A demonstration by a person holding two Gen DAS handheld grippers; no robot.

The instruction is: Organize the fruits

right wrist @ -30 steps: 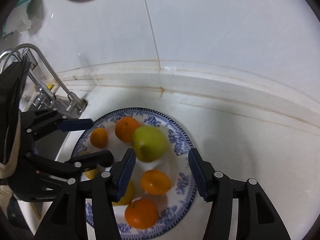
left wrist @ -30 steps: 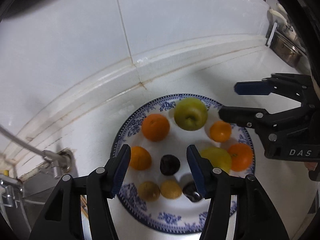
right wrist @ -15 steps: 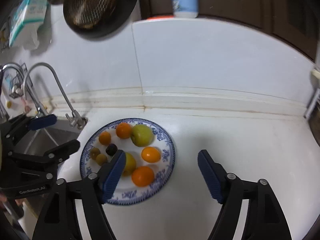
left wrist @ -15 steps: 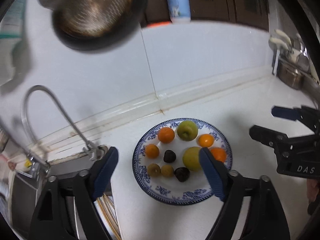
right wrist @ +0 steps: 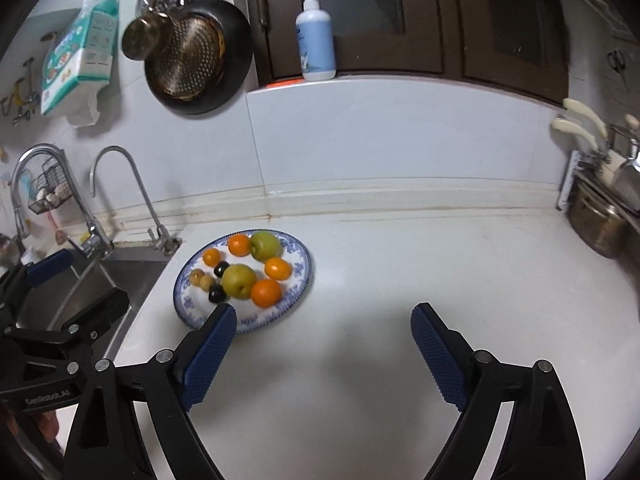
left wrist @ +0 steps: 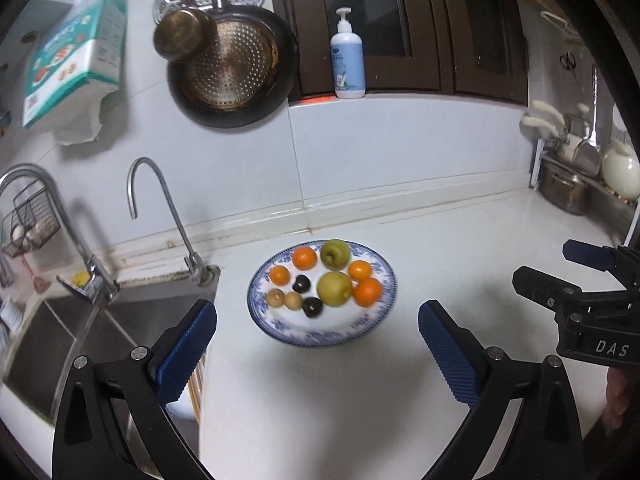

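A blue-and-white plate point(left wrist: 320, 338) point(right wrist: 280, 312) sits on the white counter beside the sink. It carries two green apples point(left wrist: 334, 288), several oranges point(left wrist: 367, 291), two dark fruits point(left wrist: 312, 306) and two small brown fruits point(left wrist: 276, 297). My left gripper point(left wrist: 317, 308) hangs back from the plate, above the counter, jaws opening wide with nothing between them. My right gripper point(right wrist: 323, 310) is to the right of the plate, also opening and empty. Each shows in the other's view: the right gripper point(left wrist: 544, 260) at the right edge, the left gripper point(right wrist: 96, 276) over the sink.
A steel sink point(left wrist: 48, 344) with two faucets point(left wrist: 160, 208) lies left of the plate. Pans point(left wrist: 232, 68) hang on the tiled wall, and a soap bottle point(left wrist: 347, 64) stands on the ledge. A metal pot point(left wrist: 564, 192) and a utensil rack are at the far right.
Both grippers have drawn back and upward from the plate, and their jaws have spread wider. The plate looks smaller, and the wall, pans and faucets have come into view.
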